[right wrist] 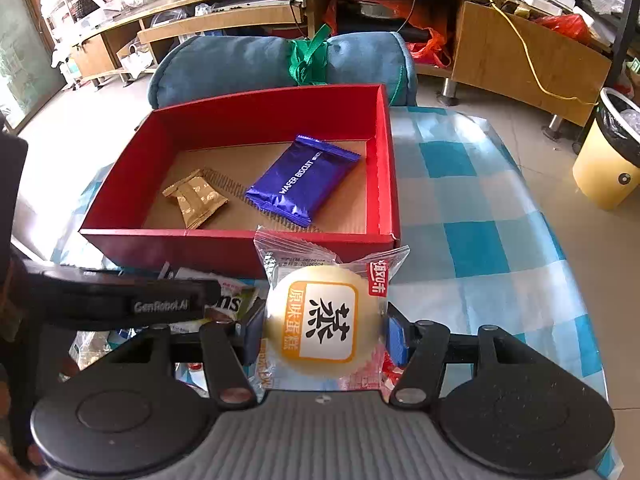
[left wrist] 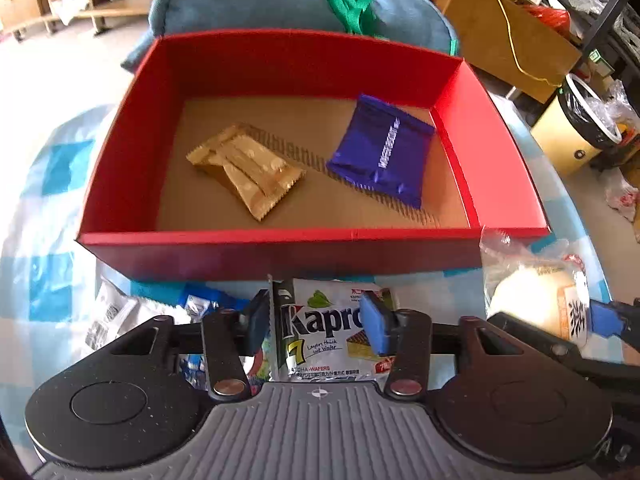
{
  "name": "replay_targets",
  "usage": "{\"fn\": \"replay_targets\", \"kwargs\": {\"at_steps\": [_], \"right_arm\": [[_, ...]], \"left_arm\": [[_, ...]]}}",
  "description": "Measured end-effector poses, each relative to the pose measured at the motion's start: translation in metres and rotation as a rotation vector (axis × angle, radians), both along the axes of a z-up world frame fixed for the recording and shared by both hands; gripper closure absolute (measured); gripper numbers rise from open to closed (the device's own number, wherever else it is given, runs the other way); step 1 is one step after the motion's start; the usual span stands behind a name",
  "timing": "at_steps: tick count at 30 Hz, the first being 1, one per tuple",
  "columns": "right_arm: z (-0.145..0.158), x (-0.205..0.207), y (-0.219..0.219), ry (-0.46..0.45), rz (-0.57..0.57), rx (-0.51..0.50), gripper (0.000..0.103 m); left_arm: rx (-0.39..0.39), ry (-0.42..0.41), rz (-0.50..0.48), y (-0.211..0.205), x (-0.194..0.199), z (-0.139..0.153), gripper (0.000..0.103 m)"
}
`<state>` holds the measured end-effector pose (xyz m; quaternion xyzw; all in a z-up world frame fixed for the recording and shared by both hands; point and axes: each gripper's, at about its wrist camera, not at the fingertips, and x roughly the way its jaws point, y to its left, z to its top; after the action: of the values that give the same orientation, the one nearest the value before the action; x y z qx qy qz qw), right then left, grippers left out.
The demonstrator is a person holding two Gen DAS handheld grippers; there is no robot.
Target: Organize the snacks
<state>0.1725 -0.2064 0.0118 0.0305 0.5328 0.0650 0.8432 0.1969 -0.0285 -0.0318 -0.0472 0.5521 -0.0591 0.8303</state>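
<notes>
Two gripper views over one table covered in a blue-and-white checked cloth (right wrist: 472, 240). Room beyond: light tiled floor, low wooden shelving (right wrist: 224, 24) across the top of the frame, a yellow waste bin with black liner (right wrist: 608, 160) at right, a rolled blue cushion tied with green strap (right wrist: 280, 68) behind the box.

Red open cardboard box with brown floor (left wrist: 120, 168), centre of frame: holds a gold foil snack packet (left wrist: 248, 168) at left and a purple wafer biscuit packet (left wrist: 384, 152) at right, lying apart.

Left gripper (left wrist: 316, 320), bottom centre of its view: jaws partly closed, blue pads pressed on either side of a white-and-green Kapro matcha wafer packet (left wrist: 320, 336), just in front of the box's near wall; further loose wrappers (left wrist: 116, 316) lie at lower left.

Right gripper (right wrist: 324, 332): jaws set fairly wide, clamping a round pale steamed cake in clear wrapper with orange label (right wrist: 320, 320), also just before the near wall.
</notes>
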Motion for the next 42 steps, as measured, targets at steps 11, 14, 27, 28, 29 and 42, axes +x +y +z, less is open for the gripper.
{"fn": "replay_targets", "kwargs": {"at_steps": [11, 14, 27, 28, 29, 42], "right_arm": [[0.001, 0.000, -0.011, -0.002, -0.030, 0.007, 0.050], [0.002, -0.001, -0.012, -0.004, -0.030, 0.012, 0.050], [0.010, -0.001, -0.010, -0.032, -0.027, 0.023, 0.050], [0.010, -0.001, -0.010, -0.034, -0.027, 0.023, 0.050], [0.010, -0.001, -0.009, -0.037, -0.026, 0.024, 0.050], [0.016, 0.001, -0.008, -0.063, -0.024, 0.033, 0.050]], "left_arm": [[0.126, -0.017, -0.034, -0.022, 0.000, -0.020, 0.009], [0.127, -0.014, -0.032, -0.021, 0.001, -0.021, 0.019], [0.026, -0.048, -0.007, 0.001, -0.007, 0.005, 0.032], [0.021, -0.052, -0.006, 0.001, -0.007, 0.006, 0.033], [0.014, -0.055, -0.004, 0.002, -0.007, 0.008, 0.033], [-0.040, -0.089, -0.012, 0.008, -0.014, 0.028, 0.035]]}}
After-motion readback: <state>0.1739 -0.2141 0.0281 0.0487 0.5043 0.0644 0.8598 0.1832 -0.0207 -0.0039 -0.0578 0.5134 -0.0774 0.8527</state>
